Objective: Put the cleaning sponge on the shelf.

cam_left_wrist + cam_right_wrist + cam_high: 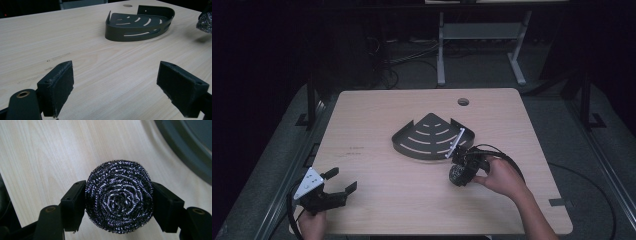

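Note:
A round steel-wool scourer [119, 196] sits squeezed between the jaws of my right gripper [458, 174], which is shut on it just above the table, beside the near right rim of a black slotted corner shelf [428, 136]. The scourer [457, 174] looks dark and small from above, and it shows at the right edge of the left gripper view [205, 21]. The shelf [139, 23] lies flat in the middle of the table. My left gripper [340, 181] hovers open at the front left corner, with nothing between its pads [58, 86].
The light wooden table [377, 170] has a cable hole [463, 102] near its far edge. Bare wood stretches between the two grippers. Beyond the table stand a white desk frame [477, 40] and floor cables. A cable loops from the right gripper toward the table's right side.

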A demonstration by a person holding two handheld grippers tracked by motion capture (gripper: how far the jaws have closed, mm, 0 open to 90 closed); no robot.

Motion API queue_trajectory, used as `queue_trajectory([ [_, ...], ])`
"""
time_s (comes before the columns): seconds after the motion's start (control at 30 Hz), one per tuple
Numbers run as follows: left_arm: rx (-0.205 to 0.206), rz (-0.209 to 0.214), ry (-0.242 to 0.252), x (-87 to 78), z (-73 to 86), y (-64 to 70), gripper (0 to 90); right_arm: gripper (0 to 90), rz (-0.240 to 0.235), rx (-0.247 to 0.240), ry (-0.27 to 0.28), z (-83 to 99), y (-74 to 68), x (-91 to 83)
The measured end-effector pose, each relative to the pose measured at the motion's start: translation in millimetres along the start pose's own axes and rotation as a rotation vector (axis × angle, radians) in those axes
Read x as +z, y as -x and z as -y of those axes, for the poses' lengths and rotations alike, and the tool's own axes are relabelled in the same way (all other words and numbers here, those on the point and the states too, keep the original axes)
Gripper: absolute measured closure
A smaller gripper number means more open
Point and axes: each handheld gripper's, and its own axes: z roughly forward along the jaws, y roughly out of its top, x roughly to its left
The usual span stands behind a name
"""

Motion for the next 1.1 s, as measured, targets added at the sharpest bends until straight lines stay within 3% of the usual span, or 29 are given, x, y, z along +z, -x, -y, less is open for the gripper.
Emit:
queue_trajectory([
  [1.1,0.0,0.001,0.003,0.5,-0.8,0.4,13.5,33.0,-0.012,0.012,-0.002,-37.7,34.5,-21.4],
])
